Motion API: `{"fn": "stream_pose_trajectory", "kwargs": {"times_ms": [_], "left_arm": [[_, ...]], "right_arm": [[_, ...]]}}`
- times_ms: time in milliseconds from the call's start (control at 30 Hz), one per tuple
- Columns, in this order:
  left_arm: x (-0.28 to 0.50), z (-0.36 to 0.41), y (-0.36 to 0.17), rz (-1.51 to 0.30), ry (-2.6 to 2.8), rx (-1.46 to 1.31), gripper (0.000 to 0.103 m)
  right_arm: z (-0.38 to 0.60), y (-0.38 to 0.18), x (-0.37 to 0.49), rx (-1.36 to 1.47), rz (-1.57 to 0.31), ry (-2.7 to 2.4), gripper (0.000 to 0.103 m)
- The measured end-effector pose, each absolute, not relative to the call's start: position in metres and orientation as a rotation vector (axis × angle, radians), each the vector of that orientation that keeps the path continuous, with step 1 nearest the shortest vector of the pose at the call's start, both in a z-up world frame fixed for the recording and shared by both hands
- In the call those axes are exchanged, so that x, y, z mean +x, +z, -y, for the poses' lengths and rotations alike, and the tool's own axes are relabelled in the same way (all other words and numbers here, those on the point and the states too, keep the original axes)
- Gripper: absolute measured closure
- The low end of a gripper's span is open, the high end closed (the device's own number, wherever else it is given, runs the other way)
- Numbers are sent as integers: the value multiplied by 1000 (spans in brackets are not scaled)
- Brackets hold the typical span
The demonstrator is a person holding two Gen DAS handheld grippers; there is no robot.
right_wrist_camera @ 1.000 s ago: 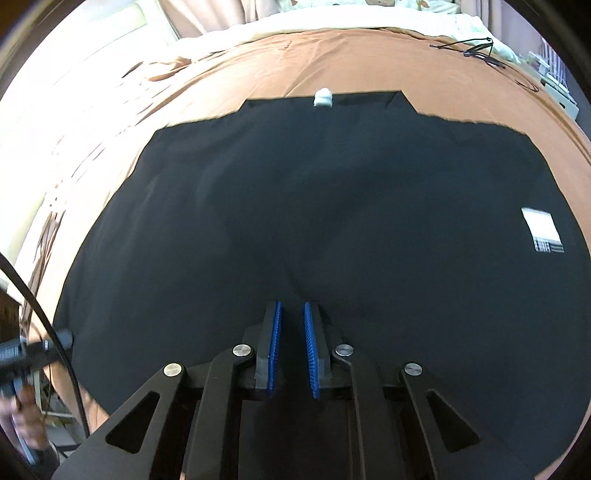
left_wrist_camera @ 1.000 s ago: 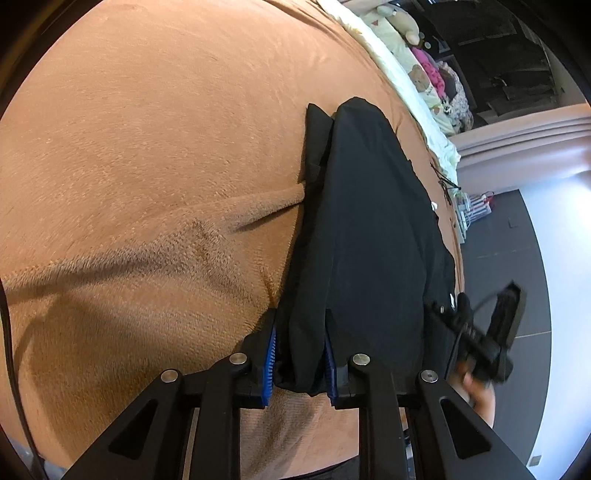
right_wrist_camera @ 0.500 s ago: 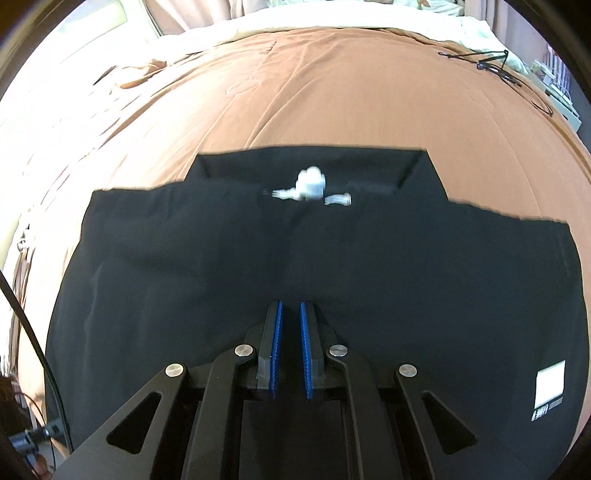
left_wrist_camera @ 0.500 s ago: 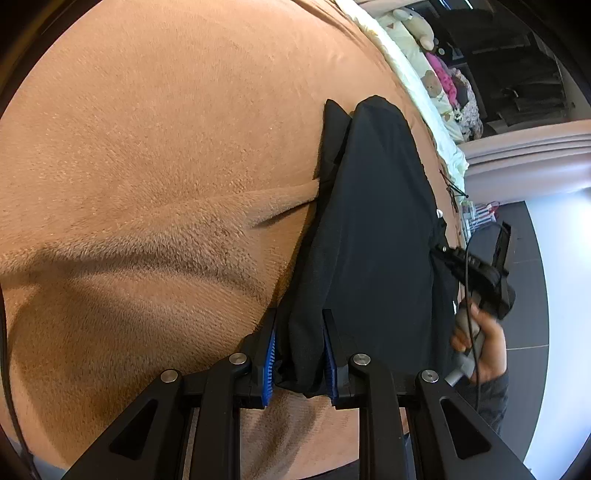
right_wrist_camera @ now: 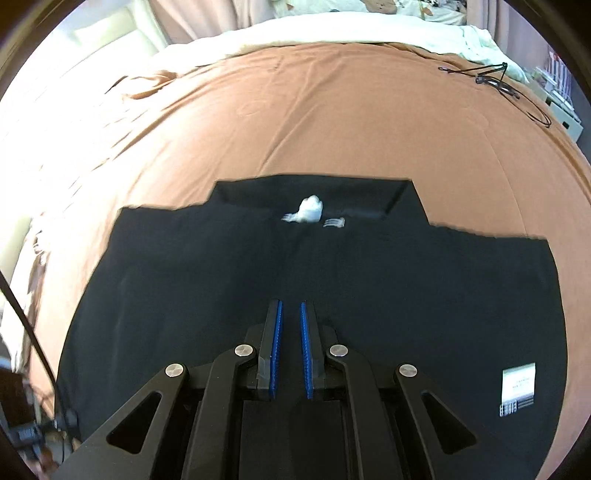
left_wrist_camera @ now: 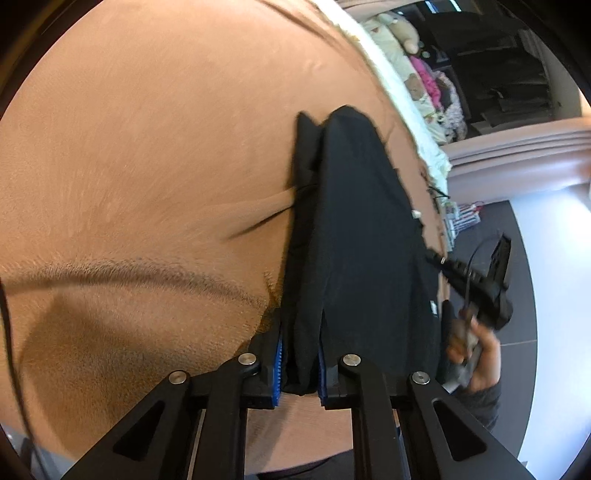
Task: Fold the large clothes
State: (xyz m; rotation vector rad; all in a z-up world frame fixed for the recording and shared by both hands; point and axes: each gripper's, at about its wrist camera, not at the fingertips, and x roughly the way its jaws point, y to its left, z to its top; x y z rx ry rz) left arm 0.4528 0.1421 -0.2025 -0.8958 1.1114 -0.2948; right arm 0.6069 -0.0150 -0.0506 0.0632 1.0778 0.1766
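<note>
A large black garment (right_wrist_camera: 295,266) lies spread on a brown blanket (right_wrist_camera: 332,122), with a white neck label (right_wrist_camera: 308,212) at its far edge and a white printed patch (right_wrist_camera: 519,387) at the right. In the left wrist view the same garment (left_wrist_camera: 362,229) hangs as a folded strip. My left gripper (left_wrist_camera: 300,332) is shut on the garment's near edge. My right gripper (right_wrist_camera: 290,306) sits over the garment's near part, jaws almost closed with a narrow gap; whether cloth is between them is not visible. It also shows in the left wrist view (left_wrist_camera: 480,284), held by a hand.
The brown blanket (left_wrist_camera: 147,166) covers a bed. A cream duvet (right_wrist_camera: 332,33) lies along the far side. A black cable (right_wrist_camera: 498,81) lies at the far right corner. Soft toys (left_wrist_camera: 417,74) and dark shelving stand beyond the bed.
The right gripper has drawn back and up, so the garment's far edge and label look nearer the middle of its view. The left gripper keeps its hold; the blanket ridge beside it shifted.
</note>
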Motion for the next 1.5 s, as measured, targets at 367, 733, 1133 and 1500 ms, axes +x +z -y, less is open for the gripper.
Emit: {"fn": "stream_pose_trajectory", "kwargs": {"times_ms": [367, 733, 1133, 1500], "left_arm": [[462, -113, -123, -979, -488, -853, 94], [479, -60, -73, -941, -623, -731, 95], [502, 33, -29, -948, -779, -559, 95], [515, 140, -36, -1038, -906, -430, 95]], "right_arm": [[35, -58, 499, 185, -1116, 307, 93], [47, -109, 447, 297, -1115, 306, 93], [107, -98, 430, 426, -1059, 350, 93], [210, -76, 395, 562, -893, 225, 45]]}}
